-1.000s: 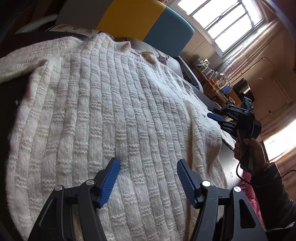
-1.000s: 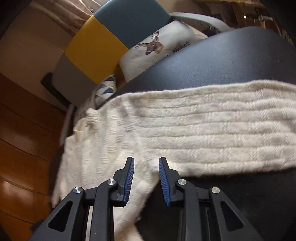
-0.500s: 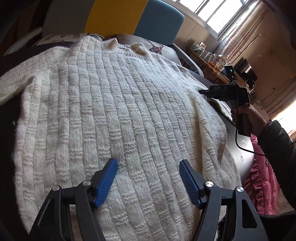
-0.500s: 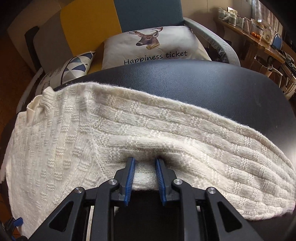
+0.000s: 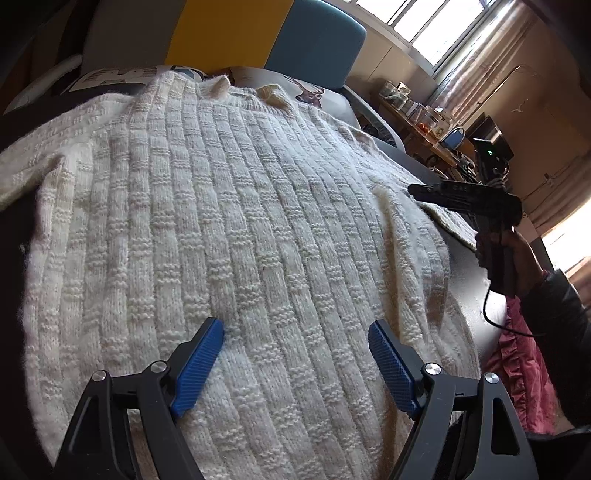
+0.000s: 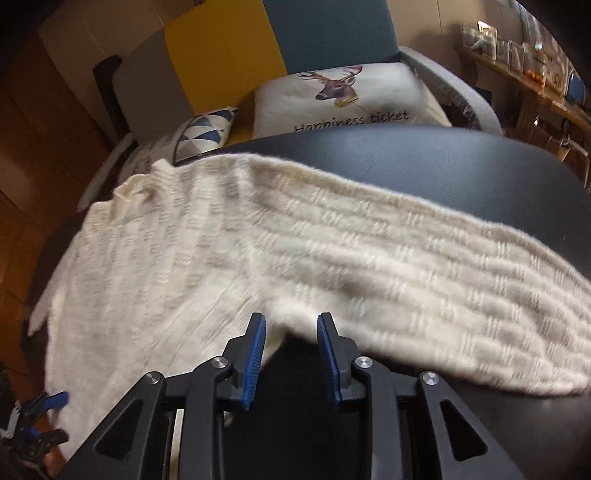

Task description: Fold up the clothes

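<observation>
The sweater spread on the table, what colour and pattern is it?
The sweater is cream-white, knitted in ribbed columns of small textured blocks. The left wrist view shows it best.

I can read "Happiness ticket" printed under the deer on the white cushion (image 6: pixel 351 99), up at twelve o'clock; its lower edge is cut off by the bench (image 6: pixel 424 158).

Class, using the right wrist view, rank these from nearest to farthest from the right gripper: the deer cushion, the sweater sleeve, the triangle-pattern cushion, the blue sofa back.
1. Sweater sleeve, just ahead of the right gripper.
2. Triangle-pattern cushion, ahead left.
3. Deer cushion, ahead centre, behind the table; close to the previous.
4. Blue sofa back, behind it.
</observation>
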`<action>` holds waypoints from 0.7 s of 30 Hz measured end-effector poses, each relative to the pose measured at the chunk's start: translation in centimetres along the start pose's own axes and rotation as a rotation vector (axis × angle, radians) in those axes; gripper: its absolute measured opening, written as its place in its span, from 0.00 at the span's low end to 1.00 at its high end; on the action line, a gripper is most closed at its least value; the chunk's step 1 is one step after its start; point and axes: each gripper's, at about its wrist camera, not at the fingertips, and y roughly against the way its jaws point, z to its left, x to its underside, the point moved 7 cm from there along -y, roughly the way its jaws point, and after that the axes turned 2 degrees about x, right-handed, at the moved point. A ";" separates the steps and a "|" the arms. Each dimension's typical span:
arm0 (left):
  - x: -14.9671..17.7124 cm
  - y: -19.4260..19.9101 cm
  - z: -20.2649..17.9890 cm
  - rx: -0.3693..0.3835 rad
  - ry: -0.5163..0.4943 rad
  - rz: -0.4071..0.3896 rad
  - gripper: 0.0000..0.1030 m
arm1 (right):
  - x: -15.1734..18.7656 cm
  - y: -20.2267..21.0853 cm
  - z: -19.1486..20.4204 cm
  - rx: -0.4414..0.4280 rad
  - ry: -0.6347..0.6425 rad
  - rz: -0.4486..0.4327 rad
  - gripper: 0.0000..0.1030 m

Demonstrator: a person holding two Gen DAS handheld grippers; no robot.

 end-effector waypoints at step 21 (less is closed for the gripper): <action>2.3 2.1 0.7 -0.049 -0.010 0.025 0.79 | 16.4 4.8 7.3 0.145 0.482 0.221 0.26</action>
